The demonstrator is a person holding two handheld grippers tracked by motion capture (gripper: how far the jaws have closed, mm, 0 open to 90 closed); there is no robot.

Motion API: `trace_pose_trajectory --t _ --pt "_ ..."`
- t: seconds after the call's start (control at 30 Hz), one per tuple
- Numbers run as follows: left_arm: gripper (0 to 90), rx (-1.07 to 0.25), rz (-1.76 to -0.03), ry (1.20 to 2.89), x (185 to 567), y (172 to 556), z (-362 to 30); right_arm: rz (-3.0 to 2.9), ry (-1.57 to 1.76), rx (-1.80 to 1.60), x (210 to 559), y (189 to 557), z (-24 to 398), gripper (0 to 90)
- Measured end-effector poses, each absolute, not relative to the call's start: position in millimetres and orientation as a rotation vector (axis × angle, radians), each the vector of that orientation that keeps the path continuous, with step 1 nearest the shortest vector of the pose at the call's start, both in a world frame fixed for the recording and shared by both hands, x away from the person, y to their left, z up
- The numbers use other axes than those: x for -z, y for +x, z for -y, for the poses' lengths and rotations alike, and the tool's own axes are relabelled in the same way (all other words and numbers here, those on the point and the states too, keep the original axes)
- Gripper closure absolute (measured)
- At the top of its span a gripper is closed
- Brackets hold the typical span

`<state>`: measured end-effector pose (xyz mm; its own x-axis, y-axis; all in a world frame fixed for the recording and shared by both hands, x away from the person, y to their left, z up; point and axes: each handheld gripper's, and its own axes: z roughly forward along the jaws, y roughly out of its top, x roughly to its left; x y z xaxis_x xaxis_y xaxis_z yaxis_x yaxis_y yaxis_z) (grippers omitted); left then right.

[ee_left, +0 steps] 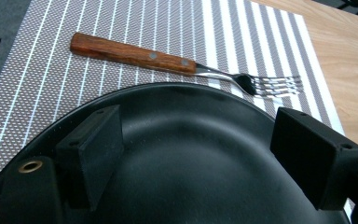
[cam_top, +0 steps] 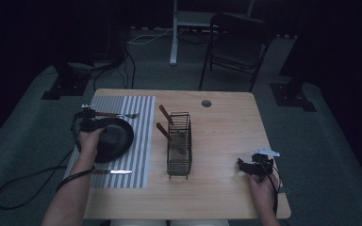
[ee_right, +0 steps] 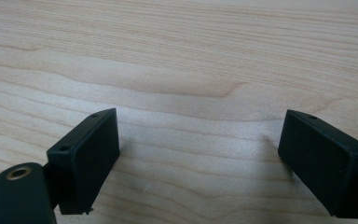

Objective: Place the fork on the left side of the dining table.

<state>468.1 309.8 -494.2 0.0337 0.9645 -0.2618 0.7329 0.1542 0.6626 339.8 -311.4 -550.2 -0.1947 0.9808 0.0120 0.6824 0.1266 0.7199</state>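
A black plate [cam_top: 119, 136] lies on a grey-and-white striped placemat [cam_top: 141, 155] at the table's left. My left gripper [cam_top: 93, 123] hovers over the plate's left rim, a hand behind it. In the left gripper view the plate [ee_left: 191, 163] spreads beneath the left gripper [ee_left: 200, 126], whose jaws stand wide apart and open with nothing pinched. A wooden-handled fork [ee_left: 168, 63] lies on the placemat [ee_left: 121, 28] just past the plate, also seen as the fork [cam_top: 122, 115] from above. My right gripper [cam_top: 250, 165] rests open near the table's front right; in its own view the right gripper [ee_right: 198, 123] is over bare wood.
A knife [cam_top: 115, 172] lies on the placemat in front of the plate. A black wire basket [cam_top: 179, 150] with wooden-handled utensils stands mid-table. A cable hole [cam_top: 206, 103] sits near the far edge. A chair [cam_top: 238, 42] stands behind the table.
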Motion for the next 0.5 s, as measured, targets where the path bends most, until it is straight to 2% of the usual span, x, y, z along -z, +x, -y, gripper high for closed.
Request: trace_pose_trajectory --t 0.5 --pt "17.4 -0.433 -1.649 1.696 486 443 -296 -1.939 1.600 -0.835 550 340 311 12.1"
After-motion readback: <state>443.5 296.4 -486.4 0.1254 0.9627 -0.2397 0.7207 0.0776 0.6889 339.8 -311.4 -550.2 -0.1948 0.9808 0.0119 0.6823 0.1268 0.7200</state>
